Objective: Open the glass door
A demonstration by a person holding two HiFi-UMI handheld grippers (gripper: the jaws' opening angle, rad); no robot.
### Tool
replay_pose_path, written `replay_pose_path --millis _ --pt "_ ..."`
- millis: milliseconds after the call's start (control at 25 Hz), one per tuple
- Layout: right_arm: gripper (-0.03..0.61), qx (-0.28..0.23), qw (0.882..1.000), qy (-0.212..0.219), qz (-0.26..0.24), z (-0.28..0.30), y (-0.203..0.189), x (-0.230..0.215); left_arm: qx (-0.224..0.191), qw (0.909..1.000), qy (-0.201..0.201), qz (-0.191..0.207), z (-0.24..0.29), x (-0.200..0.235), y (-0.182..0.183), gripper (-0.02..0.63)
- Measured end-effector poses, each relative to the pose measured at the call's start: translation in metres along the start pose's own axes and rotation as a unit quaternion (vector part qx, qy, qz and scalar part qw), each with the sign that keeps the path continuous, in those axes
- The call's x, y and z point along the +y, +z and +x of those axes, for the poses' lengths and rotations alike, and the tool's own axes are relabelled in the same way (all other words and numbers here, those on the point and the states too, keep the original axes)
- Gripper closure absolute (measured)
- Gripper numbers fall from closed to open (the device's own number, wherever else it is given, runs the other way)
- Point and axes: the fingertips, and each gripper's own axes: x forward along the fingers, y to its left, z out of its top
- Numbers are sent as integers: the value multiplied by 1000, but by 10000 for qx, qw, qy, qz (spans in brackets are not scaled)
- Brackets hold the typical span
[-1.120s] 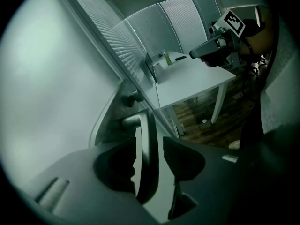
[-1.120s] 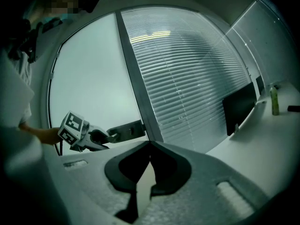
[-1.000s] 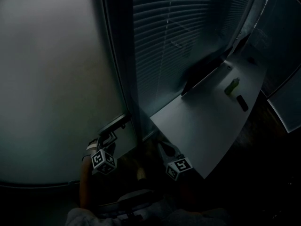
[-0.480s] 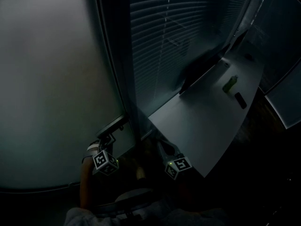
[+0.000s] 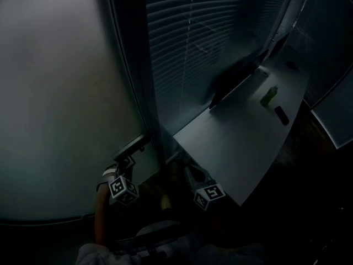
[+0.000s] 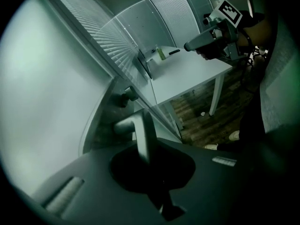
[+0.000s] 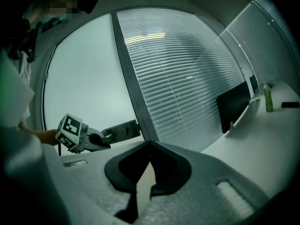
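Glass door [image 5: 66, 93]: jaws of my left gripper [image 5: 126, 160] have just been closing and now clamp its lever handle [image 6: 139, 132]; next, I judge, comes pressing it down

floor gap [image 6: 199, 121] right of the door handle [image 5: 132, 146] is open up to the white table [image 5: 237, 148], frame post [image 5: 132, 65] and blinds wall [image 5: 198, 48] block beyond it, frosted door pane [image 5: 55, 93] blocks its left.

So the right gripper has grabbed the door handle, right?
No, it's the left gripper. Its jaws have just closed on the door handle, as the left gripper view shows. The right gripper hangs free, holding nothing.
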Motion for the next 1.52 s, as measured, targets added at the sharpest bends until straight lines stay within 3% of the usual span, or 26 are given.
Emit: replay_pose_path --millis 480,1520 --pt "577 -79 9999 48 -74 -15 -5 -5 -37 10000 55 -12 -4 -8 1 612" --pt "577 -189 9996 40 -188 -63 -15 -14 -299 9988 106 381 -20 -52 15 611"
